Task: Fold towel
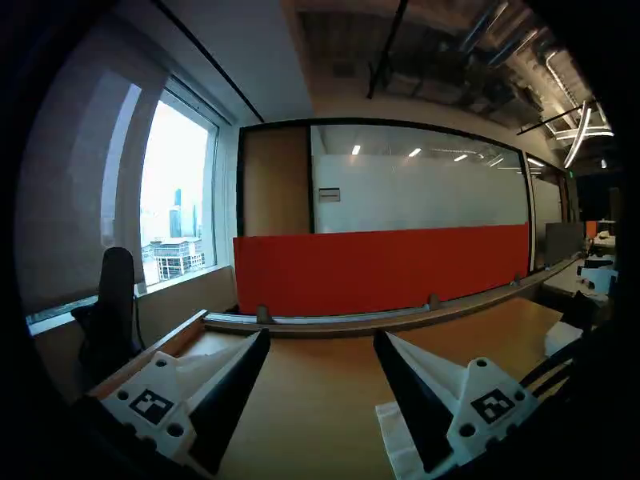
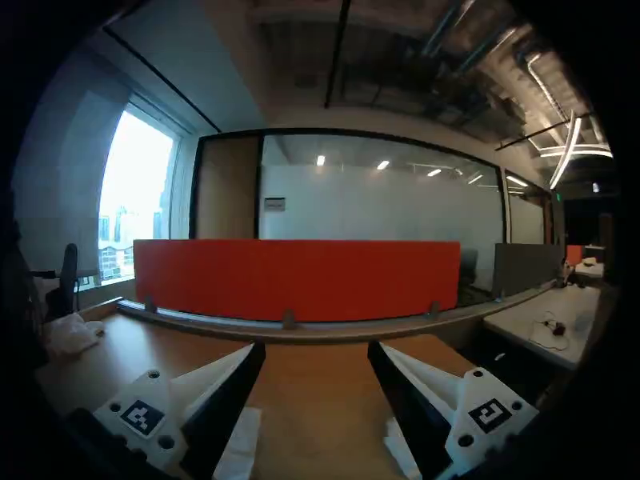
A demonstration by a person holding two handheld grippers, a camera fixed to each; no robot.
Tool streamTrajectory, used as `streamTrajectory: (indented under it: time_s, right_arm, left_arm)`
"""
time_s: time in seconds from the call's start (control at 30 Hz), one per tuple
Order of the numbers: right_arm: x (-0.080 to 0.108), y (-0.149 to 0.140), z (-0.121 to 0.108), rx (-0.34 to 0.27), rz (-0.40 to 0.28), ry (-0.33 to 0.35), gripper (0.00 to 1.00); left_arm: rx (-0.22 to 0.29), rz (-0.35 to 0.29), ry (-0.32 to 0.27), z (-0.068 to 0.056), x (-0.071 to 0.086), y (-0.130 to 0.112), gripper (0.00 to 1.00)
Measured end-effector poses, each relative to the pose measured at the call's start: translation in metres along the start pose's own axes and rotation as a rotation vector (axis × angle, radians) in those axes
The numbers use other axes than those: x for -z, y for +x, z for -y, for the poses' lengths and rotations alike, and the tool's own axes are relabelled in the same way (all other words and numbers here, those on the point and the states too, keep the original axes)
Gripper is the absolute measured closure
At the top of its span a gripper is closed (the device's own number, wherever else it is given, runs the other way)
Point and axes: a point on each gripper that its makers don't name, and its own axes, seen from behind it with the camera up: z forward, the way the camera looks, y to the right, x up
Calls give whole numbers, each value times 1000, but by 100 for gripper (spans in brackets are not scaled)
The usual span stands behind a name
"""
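A big wooden desk runs up to a long red wall. The left gripper hangs over the desk with its fingers wide apart, holding nothing. The right gripper is wide apart and empty too. The white towel lies flat on the desk, just under the fingers.

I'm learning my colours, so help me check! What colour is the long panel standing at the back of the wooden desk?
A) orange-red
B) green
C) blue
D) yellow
A: the long flat orange-red divider panel stands along the back of the light brown wooden desk, and it is the same colour in both gripper views.
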Motion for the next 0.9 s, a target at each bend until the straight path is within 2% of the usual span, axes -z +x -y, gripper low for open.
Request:
streamTrajectory:
  time_s: [0.2, 0.4, 0.7, 0.9]
  right_arm:
    - [2, 23, 7, 9, 23, 9, 0]
    - [2, 33, 20, 49, 57, 58, 0]
    - [1, 30, 50, 181, 137, 231, 0]
    - [5, 20, 70, 247, 193, 352, 0]
  left_arm:
    - [-6, 12, -15, 0, 1, 22, 4]
    - [-20, 28, -58, -7, 1, 35, 4]
    - [-79, 99, -175, -29, -2, 29, 4]
    - [-122, 162, -310, -56, 3, 15, 4]
